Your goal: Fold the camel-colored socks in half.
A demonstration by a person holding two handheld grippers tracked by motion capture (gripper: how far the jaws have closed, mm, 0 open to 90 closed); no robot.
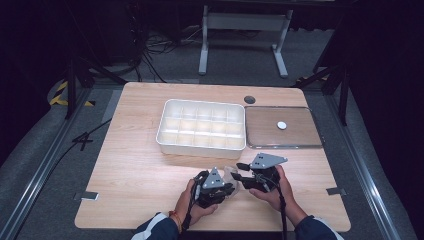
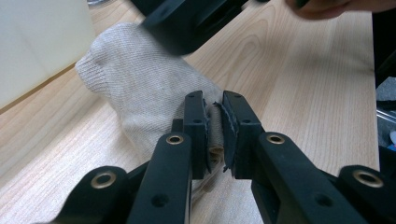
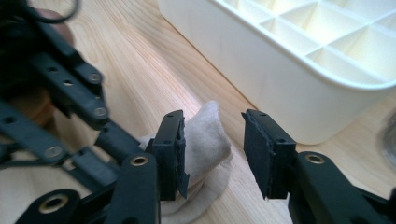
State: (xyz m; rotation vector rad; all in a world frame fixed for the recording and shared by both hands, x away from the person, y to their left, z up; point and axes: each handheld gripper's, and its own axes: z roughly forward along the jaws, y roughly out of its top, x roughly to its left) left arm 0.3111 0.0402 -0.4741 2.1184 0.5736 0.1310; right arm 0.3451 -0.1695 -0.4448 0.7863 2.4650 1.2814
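Observation:
A beige knitted sock (image 2: 140,84) lies on the wooden table near its front edge, just in front of a white compartment box (image 1: 200,146). My left gripper (image 2: 214,119) is shut on a bunched fold of the sock's fabric. My right gripper (image 3: 212,149) stands open, its jaws astride the sock's (image 3: 210,133) rounded end without pressing on it. In the high view the two grippers face each other, left gripper (image 1: 231,187) and right gripper (image 1: 239,171), with the sock (image 1: 231,174) between them. In the left gripper view, the right gripper's dark body (image 2: 187,23) hangs over the sock's far end.
The white box's wall (image 3: 280,88) stands close behind the sock, with several empty compartments. A flat brown tray with a metal rim (image 1: 260,132) lies to the right of the box, with a small white disc (image 1: 282,125) on it. A round cable hole (image 1: 249,99) lies behind them.

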